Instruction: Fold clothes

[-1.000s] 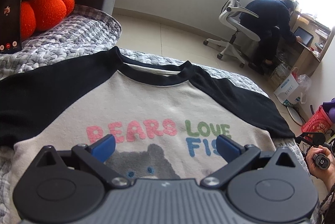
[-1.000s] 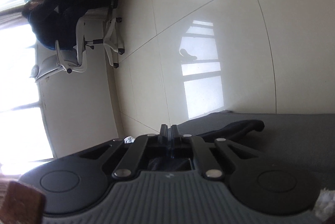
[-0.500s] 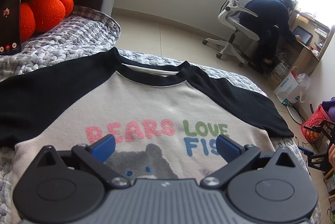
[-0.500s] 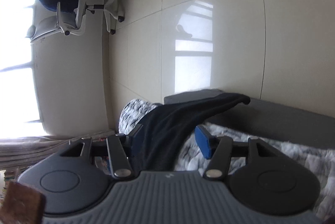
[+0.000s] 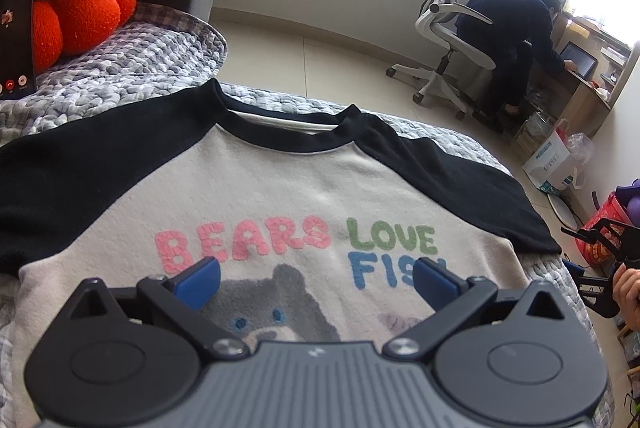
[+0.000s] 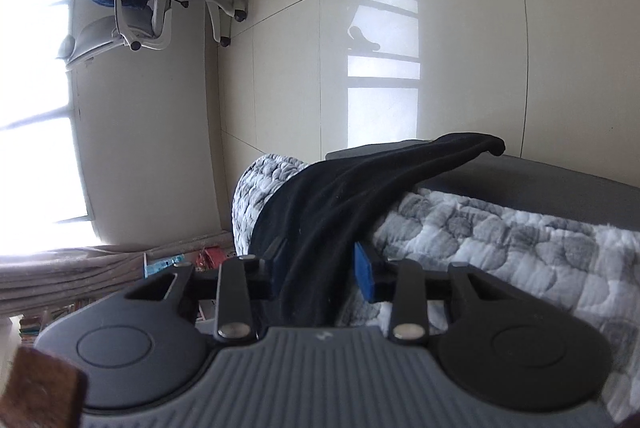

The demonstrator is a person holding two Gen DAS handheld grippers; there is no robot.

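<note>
Sweatshirt, left wrist view: cream sweatshirt (image 5: 280, 196) with black sleeves lies face up and flat on the quilted bed (image 5: 132, 68), collar toward the far edge, printed words and bear showing.
Left gripper: left gripper (image 5: 316, 282) hangs over the sweatshirt's lower chest, jaws spread wide, nothing between the blue pads (image 5: 198, 282).
Bed's right edge: one sleeve ends at the right edge of the bed; a hand (image 5: 628, 292) with the other tool shows just past it.
Sweatshirt, right wrist view: black sleeve (image 6: 360, 196) drapes from the bed's edge into the right gripper (image 6: 320, 268).
Right gripper: jaws are closing with the sleeve bunched between them; the blue pad (image 6: 364, 276) stands just beside the cloth, contact unclear.
</note>
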